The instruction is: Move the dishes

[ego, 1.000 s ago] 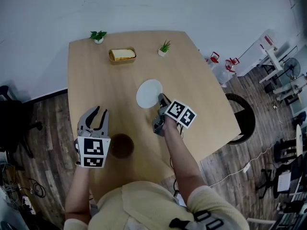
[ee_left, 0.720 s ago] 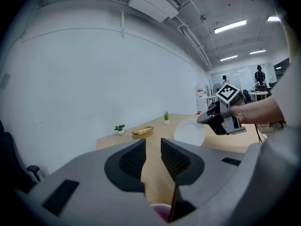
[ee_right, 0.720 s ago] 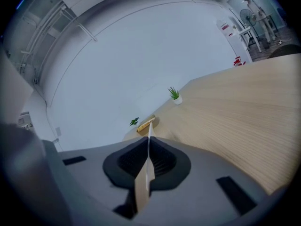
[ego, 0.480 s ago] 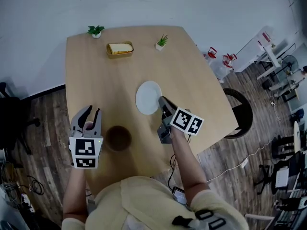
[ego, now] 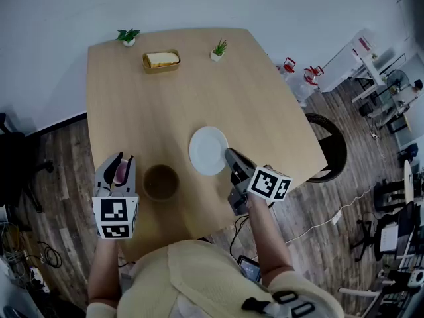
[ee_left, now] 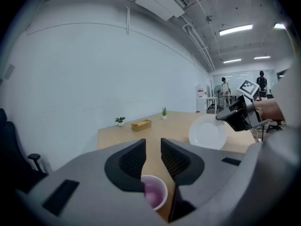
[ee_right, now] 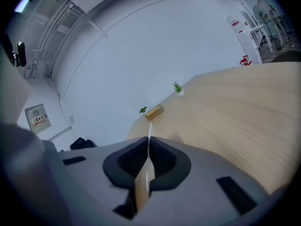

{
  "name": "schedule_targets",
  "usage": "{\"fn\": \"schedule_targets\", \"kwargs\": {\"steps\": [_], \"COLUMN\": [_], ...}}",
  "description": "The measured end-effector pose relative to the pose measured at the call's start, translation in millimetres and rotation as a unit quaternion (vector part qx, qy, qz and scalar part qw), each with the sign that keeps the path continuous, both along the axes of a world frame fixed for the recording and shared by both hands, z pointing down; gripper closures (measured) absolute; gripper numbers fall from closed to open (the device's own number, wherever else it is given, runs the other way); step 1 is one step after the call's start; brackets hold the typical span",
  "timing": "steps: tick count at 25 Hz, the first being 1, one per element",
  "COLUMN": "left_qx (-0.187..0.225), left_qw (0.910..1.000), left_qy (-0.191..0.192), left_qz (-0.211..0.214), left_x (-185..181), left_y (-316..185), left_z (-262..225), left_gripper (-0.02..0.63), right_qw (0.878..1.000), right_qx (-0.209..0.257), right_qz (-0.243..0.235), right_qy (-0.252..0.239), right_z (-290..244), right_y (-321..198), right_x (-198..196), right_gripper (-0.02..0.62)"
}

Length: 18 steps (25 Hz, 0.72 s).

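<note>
**A:** While both your hands are loaded, where do the dishes lie from the brown bowl (ego: 161,181)?

**B:** My left gripper (ego: 122,159) is clamped on the pink cup (ego: 121,173), just left of the bowl. My right gripper (ego: 229,155) pinches the white plate (ego: 207,148) by its rim, to the bowl's right. The plate spreads from my jaws back toward the bowl.

**A:** Which hand is nearer?

**B:** The left, I'd judge. The cup has the shorter way in.
</note>
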<state>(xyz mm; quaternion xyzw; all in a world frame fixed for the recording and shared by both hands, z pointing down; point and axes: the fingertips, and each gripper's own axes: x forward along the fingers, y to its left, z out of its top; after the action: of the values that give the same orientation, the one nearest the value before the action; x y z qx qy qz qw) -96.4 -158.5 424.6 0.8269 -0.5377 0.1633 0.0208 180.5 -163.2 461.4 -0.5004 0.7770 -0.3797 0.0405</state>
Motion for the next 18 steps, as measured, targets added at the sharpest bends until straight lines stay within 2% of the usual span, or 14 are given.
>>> {"fn": "schedule_targets", "kwargs": {"steps": [5,18], "left_qx": [-0.009,-0.024], "left_qw": [1.0000,0.9996], "left_qy": [0.003,0.009], "left_qz": [-0.001,0.010], "left_x": [-2,2], "left_y": [13,41], "left_z": [7,21], "left_gripper": [0.500,0.500], "right_qw": [1.000,0.995], "right_qx": [-0.014,-0.053], "right_qz": [-0.011,-0.077], "right_qy": [0.009,-0.017], "right_z": [10,26], "right_y": [30,95], "right_x": [4,-15], "right_gripper": [0.571,0.571]}}
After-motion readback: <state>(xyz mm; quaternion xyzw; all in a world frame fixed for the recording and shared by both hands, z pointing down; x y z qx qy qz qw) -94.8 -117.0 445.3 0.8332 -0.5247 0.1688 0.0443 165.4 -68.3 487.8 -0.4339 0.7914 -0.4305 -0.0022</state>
